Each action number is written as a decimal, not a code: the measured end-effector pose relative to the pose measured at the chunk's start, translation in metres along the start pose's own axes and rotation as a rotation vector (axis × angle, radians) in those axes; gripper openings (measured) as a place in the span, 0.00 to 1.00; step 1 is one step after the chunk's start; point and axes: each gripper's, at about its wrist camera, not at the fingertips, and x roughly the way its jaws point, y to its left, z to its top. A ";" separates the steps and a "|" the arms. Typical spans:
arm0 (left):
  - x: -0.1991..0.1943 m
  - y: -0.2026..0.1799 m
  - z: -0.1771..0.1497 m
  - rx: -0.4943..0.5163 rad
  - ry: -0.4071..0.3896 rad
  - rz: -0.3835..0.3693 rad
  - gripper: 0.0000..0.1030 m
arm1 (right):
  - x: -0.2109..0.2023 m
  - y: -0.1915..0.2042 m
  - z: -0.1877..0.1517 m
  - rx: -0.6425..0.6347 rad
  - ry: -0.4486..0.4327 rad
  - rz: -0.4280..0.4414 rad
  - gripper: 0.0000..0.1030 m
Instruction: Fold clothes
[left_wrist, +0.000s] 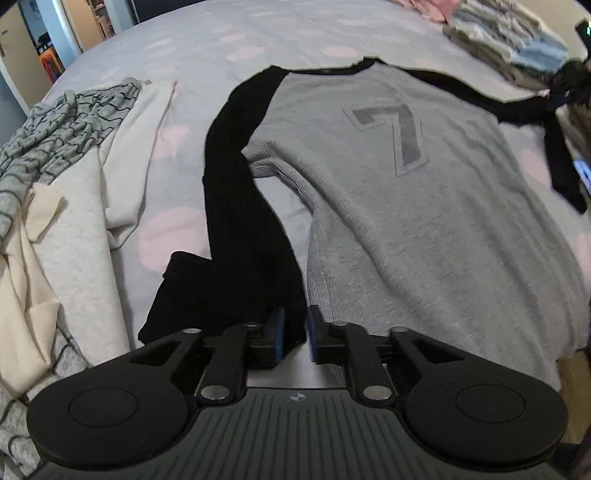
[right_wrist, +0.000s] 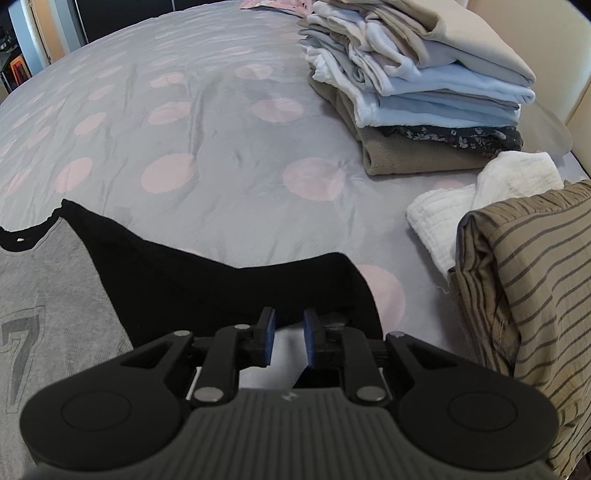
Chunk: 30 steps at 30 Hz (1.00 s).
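We see a bed (right_wrist: 221, 147), grey cover with pink dots; on it a raglan shirt (left_wrist: 388, 203), folded stack (right_wrist: 424, 92), loose garments (left_wrist: 74, 166).

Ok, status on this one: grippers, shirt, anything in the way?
Left gripper open over black sleeve. Right gripper open at other sleeve. Grey shirt spread flat. Striped folded cloth close at right.

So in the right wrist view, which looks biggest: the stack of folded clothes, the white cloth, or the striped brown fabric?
1. Striped brown fabric, though it lies nearest the camera, so that may flatter it.
2. Stack of folded clothes, close behind.
3. White cloth, clearly smallest.
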 end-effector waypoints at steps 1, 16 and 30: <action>-0.006 0.005 0.000 -0.010 -0.018 -0.008 0.26 | 0.000 0.000 -0.001 0.000 0.001 0.003 0.19; 0.038 0.079 0.014 -0.269 0.073 0.114 0.15 | 0.000 0.004 -0.012 0.001 0.018 0.027 0.20; -0.087 0.106 0.041 -0.443 -0.254 0.395 0.02 | 0.000 0.008 -0.010 -0.007 0.025 0.046 0.20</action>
